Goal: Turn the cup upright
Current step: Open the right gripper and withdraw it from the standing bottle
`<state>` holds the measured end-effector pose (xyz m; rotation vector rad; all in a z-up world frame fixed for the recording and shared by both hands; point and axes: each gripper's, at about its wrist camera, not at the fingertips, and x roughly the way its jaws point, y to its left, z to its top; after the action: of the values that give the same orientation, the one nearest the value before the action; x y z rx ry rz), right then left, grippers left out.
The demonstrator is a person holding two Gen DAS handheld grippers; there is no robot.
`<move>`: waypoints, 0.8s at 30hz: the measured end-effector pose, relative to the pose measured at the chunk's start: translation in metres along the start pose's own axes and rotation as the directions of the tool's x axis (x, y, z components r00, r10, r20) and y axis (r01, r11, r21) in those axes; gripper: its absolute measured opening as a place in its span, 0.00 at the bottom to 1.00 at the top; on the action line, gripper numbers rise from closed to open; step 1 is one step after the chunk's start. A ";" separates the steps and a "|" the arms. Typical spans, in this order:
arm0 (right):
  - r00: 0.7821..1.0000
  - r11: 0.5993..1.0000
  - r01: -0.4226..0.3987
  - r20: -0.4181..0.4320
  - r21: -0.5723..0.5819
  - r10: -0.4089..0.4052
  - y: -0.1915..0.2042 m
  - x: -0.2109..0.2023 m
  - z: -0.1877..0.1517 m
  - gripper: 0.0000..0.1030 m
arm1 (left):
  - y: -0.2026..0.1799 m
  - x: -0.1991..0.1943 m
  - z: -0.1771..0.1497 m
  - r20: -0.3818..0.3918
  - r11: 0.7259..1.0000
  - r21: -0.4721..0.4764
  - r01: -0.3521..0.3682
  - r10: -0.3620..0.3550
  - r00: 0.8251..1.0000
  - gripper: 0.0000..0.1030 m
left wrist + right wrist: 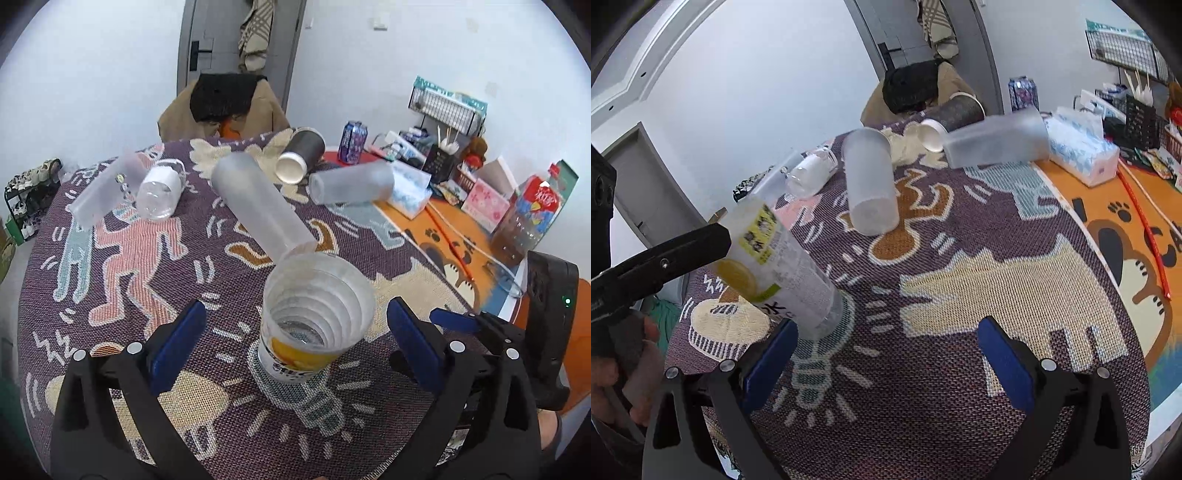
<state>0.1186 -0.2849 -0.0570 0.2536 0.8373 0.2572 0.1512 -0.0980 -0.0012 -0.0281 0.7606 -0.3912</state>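
A clear plastic cup (pixel 317 317) with a yellow label stands upright on the patterned tablecloth (pixel 147 258), mouth up. My left gripper (pixel 295 304) is open around it, with a gap between each blue pad and the cup wall. In the right wrist view the same cup (pixel 783 266) stands at the left, and a black finger of the left gripper (pixel 665 258) lies beside its upper part. My right gripper (pixel 888 323) is open just to the right of the cup, with only cloth between its fingers.
Several cups lie on their sides farther back: a long frosted one (pixel 258 206), another frosted one (pixel 351 182), a dark paper cup (pixel 301 155) and a clear one (pixel 160 192). A tissue pack (pixel 1082 155), a can (pixel 352 142) and a bottle (pixel 528 218) stand at the right.
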 end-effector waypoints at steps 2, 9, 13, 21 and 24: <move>1.000 1.000 0.000 0.020 -0.004 0.001 0.005 -0.004 0.001 0.93 | 0.004 -0.011 -0.002 0.037 1.000 -0.009 -0.010 0.010 0.999 0.95; 0.999 0.999 -0.007 0.048 -0.040 0.009 0.027 -0.009 0.005 0.93 | 0.024 -0.041 -0.016 0.121 0.995 -0.081 -0.054 0.063 0.991 0.95; 0.999 0.998 0.048 0.025 -0.032 -0.048 0.035 -0.008 0.006 0.93 | 0.034 -0.056 -0.026 0.153 0.991 -0.115 -0.071 0.088 0.984 0.95; 0.995 0.996 0.042 0.098 -0.083 -0.033 0.056 -0.025 -0.004 0.93 | 0.052 -0.085 -0.051 0.215 0.977 -0.184 -0.104 0.143 0.966 0.95; 0.992 0.995 0.033 0.122 -0.099 -0.021 0.062 -0.033 -0.009 0.93 | 0.057 -0.095 -0.060 0.225 0.973 -0.199 -0.114 0.159 0.961 0.95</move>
<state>0.0830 -0.2363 -0.0205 0.1618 0.7053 0.2557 0.0675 -0.0047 0.0087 -0.1930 0.5534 -0.1794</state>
